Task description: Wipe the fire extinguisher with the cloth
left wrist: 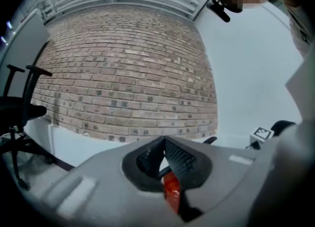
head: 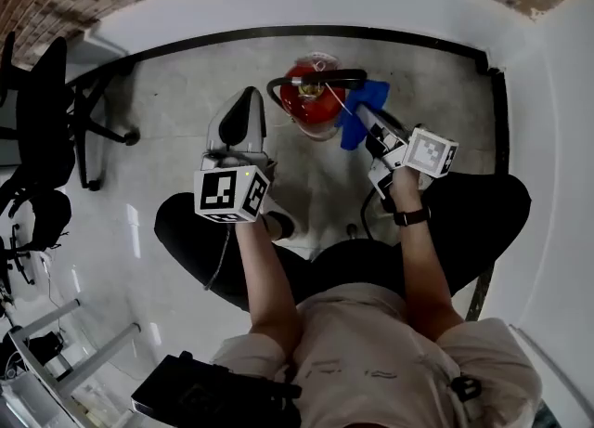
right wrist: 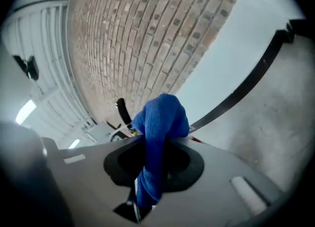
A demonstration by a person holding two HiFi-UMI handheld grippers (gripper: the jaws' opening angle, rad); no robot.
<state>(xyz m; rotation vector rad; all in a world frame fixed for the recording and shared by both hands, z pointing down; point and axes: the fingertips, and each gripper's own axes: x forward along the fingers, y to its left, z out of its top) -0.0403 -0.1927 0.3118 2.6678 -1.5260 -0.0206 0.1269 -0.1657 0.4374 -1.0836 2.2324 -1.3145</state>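
Observation:
The red fire extinguisher [head: 310, 98] stands on the floor close to the white wall, its black handle on top. In the head view my right gripper [head: 369, 125] sits just right of it, shut on the blue cloth [head: 365, 107], which touches the extinguisher's right side. In the right gripper view the cloth [right wrist: 160, 131] bulges out between the jaws of the right gripper [right wrist: 155, 145], and the extinguisher's black handle [right wrist: 121, 110] shows behind it. My left gripper [head: 245, 109] hovers left of the extinguisher. Its jaws are shut with nothing between them in the left gripper view [left wrist: 164, 145].
A black office chair [head: 45, 106] stands at the left. A black baseboard [head: 278, 34] runs under the white wall, with brick above. A black bag [head: 200, 396] lies at the bottom and a metal frame [head: 65, 347] at the lower left. The person's knees flank the floor in front.

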